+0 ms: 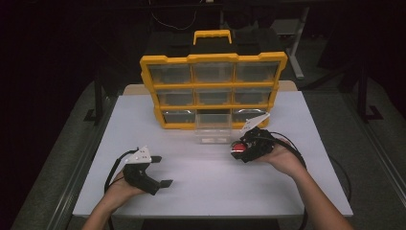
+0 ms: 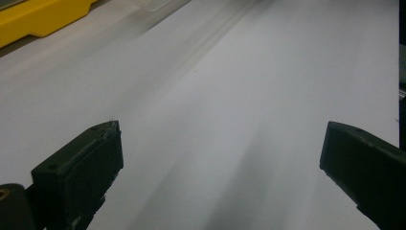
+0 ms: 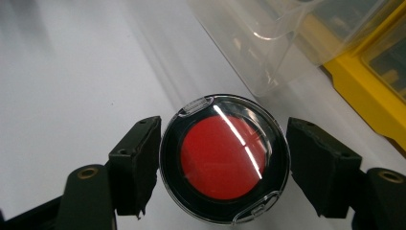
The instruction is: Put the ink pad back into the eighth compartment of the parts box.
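Note:
A round black case with a clear lid and a red disc inside (image 3: 224, 159) sits between the jaws of my right gripper (image 3: 222, 160), which is shut on it from both sides. From above, the round case (image 1: 238, 148) and my right gripper (image 1: 242, 149) are at the table's right middle, just in front of a clear drawer (image 1: 213, 128) pulled out of the yellow organiser (image 1: 213, 88). My left gripper (image 1: 162, 170) rests at the front left, jaws wide apart. Between the left gripper (image 2: 220, 158) jaws lies only bare white table.
The yellow organiser with clear drawers and a black-and-yellow handle stands at the back centre of the white table (image 1: 201, 177). The clear drawer (image 3: 268, 43) lies close beyond the held case. Cables trail from both grippers toward the front edge.

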`<move>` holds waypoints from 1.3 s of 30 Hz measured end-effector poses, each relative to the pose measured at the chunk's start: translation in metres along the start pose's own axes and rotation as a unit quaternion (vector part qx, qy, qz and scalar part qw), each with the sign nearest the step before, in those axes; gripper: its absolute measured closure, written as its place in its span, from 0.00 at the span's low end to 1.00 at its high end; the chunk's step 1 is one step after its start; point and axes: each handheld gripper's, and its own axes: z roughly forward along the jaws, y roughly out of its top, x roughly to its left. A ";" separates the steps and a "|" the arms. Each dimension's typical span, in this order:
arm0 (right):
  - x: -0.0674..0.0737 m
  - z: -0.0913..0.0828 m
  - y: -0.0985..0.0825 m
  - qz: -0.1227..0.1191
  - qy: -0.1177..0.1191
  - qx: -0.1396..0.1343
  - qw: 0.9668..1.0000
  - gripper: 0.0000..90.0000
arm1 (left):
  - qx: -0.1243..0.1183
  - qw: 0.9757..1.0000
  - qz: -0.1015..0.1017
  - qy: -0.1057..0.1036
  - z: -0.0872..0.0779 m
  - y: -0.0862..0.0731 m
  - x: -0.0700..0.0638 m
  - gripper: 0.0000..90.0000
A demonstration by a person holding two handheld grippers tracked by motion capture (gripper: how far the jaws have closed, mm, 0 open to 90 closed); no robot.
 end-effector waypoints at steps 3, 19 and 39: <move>-0.001 -0.002 0.001 0.000 0.000 -0.003 1.000 0.32 | 0.001 1.000 0.000 0.000 0.000 0.000 0.000 0.01; -0.007 -0.019 0.016 0.001 -0.006 -0.008 1.000 0.32 | 0.000 1.000 -0.001 0.001 0.000 0.000 0.000 0.01; -0.014 -0.038 0.037 -0.002 -0.019 -0.015 1.000 0.32 | -0.001 1.000 0.000 0.002 0.000 0.000 0.000 0.01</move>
